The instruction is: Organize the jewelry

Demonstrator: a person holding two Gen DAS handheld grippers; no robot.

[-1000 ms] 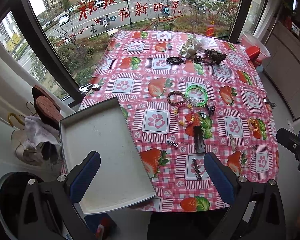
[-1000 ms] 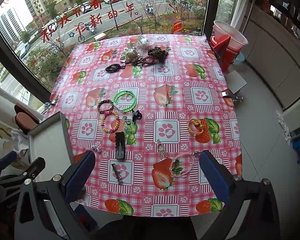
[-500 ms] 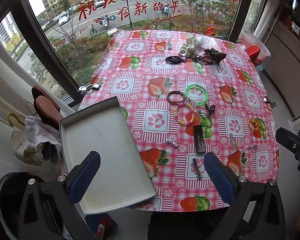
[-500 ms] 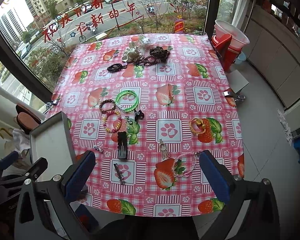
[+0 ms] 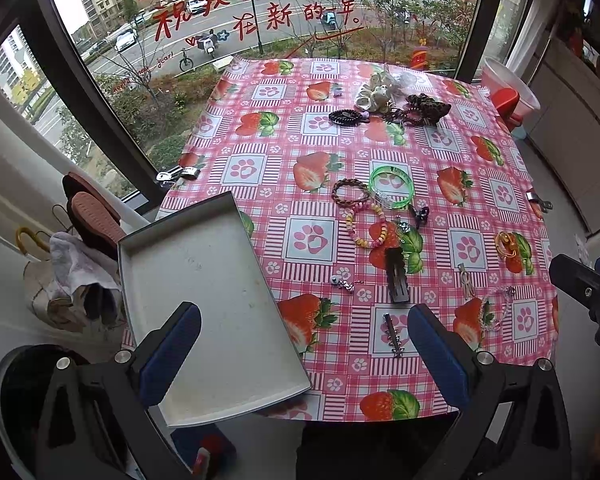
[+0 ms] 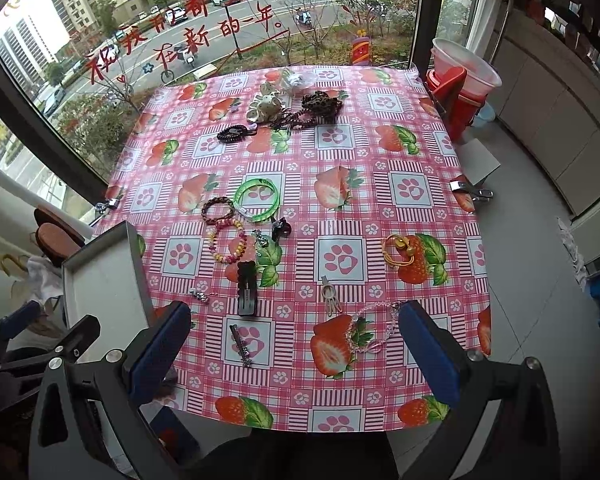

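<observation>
I note the grey tray [image 5: 204,280] overhanging the table's left edge, bare, evidently placed to receive pieces. My left gripper [image 5: 304,354] hangs above it, jaws spread, holding nothing. The jewelry, including a green bangle [image 6: 257,199] and beaded bracelet [image 6: 227,240], lies scattered mid-cloth. My right gripper [image 6: 294,354] hovers spread, nearest the clear bead strand [image 6: 370,330].

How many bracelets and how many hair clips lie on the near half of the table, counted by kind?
Bracelets: 4 (green bangle, brown braided, multicolour beads, clear pink beads)
Hair clips: 4 (black flat clip, black claw clip, silver pin, pale clip)
Total: 8
</observation>
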